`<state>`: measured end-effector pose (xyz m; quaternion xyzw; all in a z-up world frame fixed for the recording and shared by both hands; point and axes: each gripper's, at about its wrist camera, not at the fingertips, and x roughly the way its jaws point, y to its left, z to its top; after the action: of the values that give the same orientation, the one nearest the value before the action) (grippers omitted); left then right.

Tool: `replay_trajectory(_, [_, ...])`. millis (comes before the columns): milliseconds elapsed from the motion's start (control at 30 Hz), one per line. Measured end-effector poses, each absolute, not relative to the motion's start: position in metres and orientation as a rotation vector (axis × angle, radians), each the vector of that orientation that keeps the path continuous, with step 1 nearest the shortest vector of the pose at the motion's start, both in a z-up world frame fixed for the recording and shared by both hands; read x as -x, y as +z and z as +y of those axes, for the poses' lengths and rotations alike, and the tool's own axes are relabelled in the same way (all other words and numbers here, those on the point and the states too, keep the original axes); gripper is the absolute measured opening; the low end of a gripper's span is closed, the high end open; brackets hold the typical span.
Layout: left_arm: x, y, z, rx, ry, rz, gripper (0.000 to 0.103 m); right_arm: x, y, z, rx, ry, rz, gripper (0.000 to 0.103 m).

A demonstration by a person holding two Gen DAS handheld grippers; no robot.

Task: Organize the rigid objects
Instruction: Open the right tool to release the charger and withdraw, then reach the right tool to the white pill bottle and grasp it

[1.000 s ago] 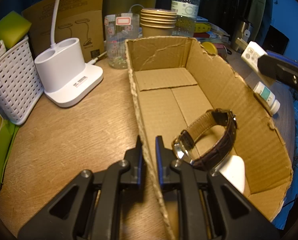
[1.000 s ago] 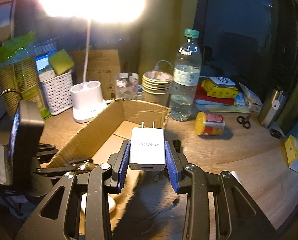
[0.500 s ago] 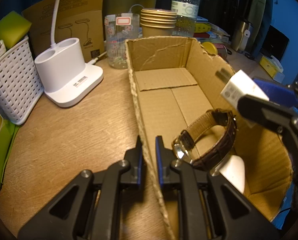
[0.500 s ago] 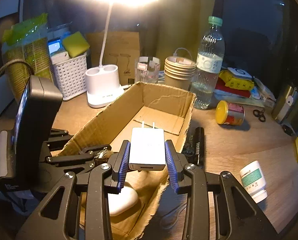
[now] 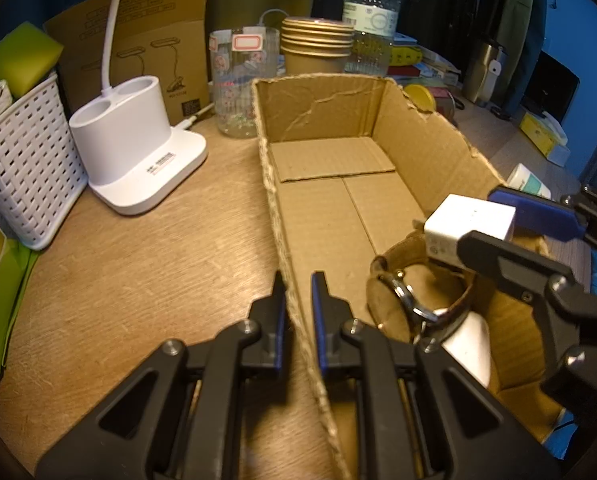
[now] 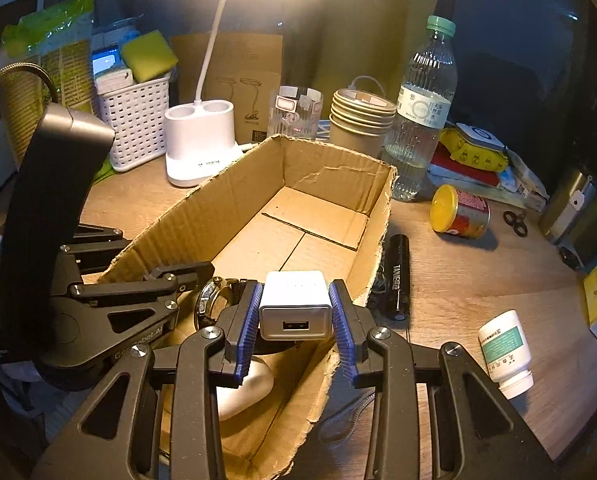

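Observation:
An open cardboard box (image 5: 330,216) (image 6: 226,208) lies on the wooden desk. My left gripper (image 5: 298,304) is shut on the box's near left wall. My right gripper (image 6: 294,316) is shut on a white USB charger (image 6: 294,304) (image 5: 468,224) and holds it low inside the box, over a brown leather watch (image 5: 402,292) (image 6: 214,300). A white rounded case (image 5: 468,344) (image 6: 246,388) lies in the box under them.
A black flashlight (image 6: 398,276), a white pill bottle (image 6: 506,352) and a yellow-lidded can (image 6: 458,212) lie right of the box. A white lamp base (image 5: 138,160), white basket (image 5: 26,164), glass (image 5: 242,80), paper cups (image 5: 318,44) and water bottle (image 6: 422,112) stand behind.
My right gripper has carried the charger from outside the box, over its right wall and down into the box above the watch. My left gripper has stayed on the wall.

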<state>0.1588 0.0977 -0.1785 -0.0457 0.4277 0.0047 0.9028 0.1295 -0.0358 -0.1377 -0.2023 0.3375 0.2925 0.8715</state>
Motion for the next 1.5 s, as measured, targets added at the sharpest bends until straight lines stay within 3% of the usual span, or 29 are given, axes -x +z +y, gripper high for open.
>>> replay_trajectory(567, [-0.159,-0.179,0.097,0.094,0.010,0.883,0.012,-0.150,-0.146,-0.018,0.430,0.606,0.718,0.037])
replay_trajectory(667, [-0.159,-0.179,0.097,0.093,0.010,0.883,0.012,-0.153,-0.145,-0.019,0.417,0.604,0.720,0.046])
replay_trajectory(800, [-0.159,-0.179,0.097,0.093,0.010,0.883,0.012,-0.152,-0.140,-0.024,0.404,0.601,0.705,0.051])
replay_trajectory(1267, [-0.159,-0.179,0.097,0.094,0.010,0.883,0.012,-0.142,-0.113,-0.058,0.326,0.576,0.652,0.053])
replay_trajectory(1500, [-0.159,-0.179,0.097,0.094,0.010,0.883,0.012,-0.149,-0.109,-0.076,0.298,0.533,0.645,0.059])
